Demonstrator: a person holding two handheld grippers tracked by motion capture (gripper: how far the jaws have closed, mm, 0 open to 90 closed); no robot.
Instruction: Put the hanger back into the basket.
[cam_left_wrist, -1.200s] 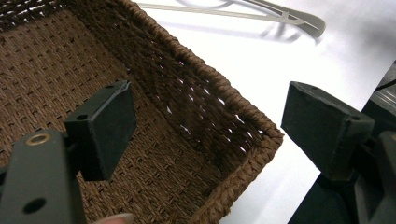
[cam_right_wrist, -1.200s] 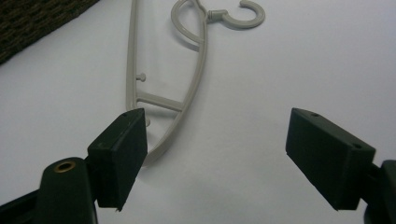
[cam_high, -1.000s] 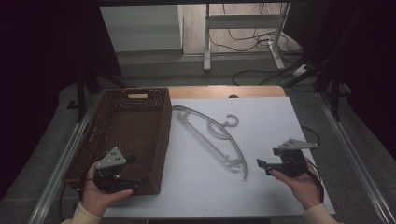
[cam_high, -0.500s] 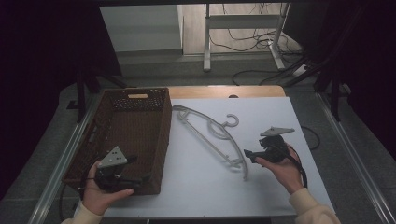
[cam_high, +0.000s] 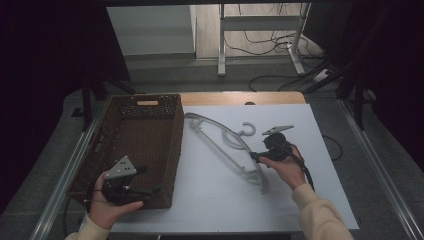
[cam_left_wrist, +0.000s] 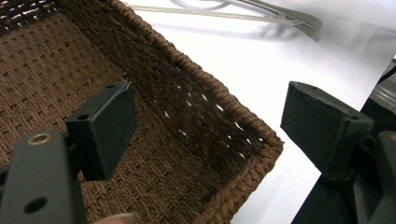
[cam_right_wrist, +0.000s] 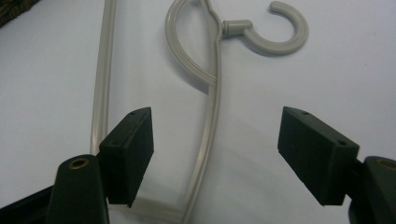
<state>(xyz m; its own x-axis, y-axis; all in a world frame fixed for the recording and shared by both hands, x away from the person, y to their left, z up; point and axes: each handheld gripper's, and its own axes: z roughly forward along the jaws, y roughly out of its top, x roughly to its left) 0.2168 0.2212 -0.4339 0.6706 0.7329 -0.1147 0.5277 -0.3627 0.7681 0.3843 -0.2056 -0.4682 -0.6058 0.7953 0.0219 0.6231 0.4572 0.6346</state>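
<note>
Pale plastic hanger (cam_high: 227, 142) lies flat on the white table (cam_high: 330, 200), just right of the wicker basket (cam_high: 165, 165), long axis running diagonally from far-left to near-right, hook (cam_right_wrist: 280, 35) toward the far side. Right gripper (cam_high: 256, 156) is nearer, at the hanger's near end; its jaws have just been closing yet stand wide, one hanger bar (cam_right_wrist: 208, 140) between them, untouched. Left gripper (cam_high: 145, 192) sits over the basket's near corner, jaws wide, empty.

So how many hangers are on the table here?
1. The pale plastic hanger lies flat on the white table, right of the wicker basket, with the right claw at it.
</note>
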